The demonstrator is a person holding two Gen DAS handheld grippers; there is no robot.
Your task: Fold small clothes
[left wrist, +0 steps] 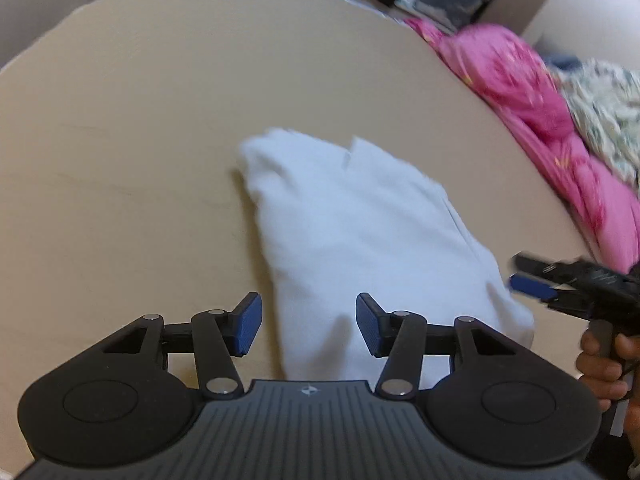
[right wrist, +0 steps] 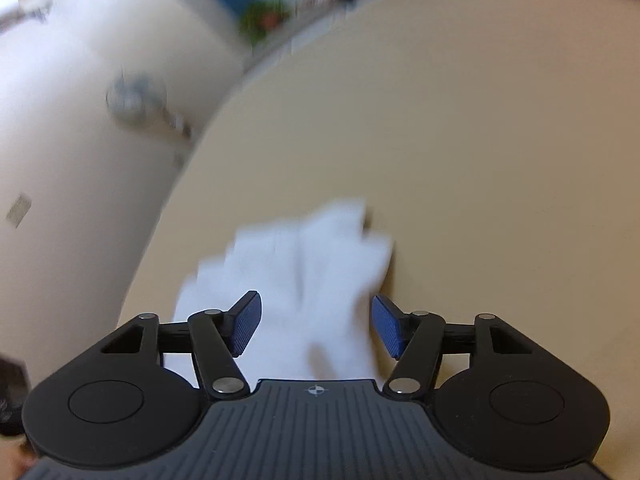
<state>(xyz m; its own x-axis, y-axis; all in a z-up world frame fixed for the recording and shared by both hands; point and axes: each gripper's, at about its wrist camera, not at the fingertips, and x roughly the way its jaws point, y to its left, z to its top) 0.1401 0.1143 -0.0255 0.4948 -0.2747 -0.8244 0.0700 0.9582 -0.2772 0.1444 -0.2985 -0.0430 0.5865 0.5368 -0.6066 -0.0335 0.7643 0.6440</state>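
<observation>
White soft cloth garment (left wrist: pixel 360 232) lies folded on the beige tabletop (left wrist: pixel 140 140); left gripper (left wrist: pixel 309 326) and right gripper (right wrist: pixel 316 326) gape empty; pink garment pile (left wrist: pixel 532 112) far right seemingly remains.

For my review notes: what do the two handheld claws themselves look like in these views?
Both match: the left claw and the right claw each have a dark grey ribbed body bearing a small compass-like mark, black linkage bars with silver pivot pins, round black side housings, and fingers faced with textured blue pads. In the left wrist view, the right claw's black handle shows in a hand; no sleeve shows there.
</observation>
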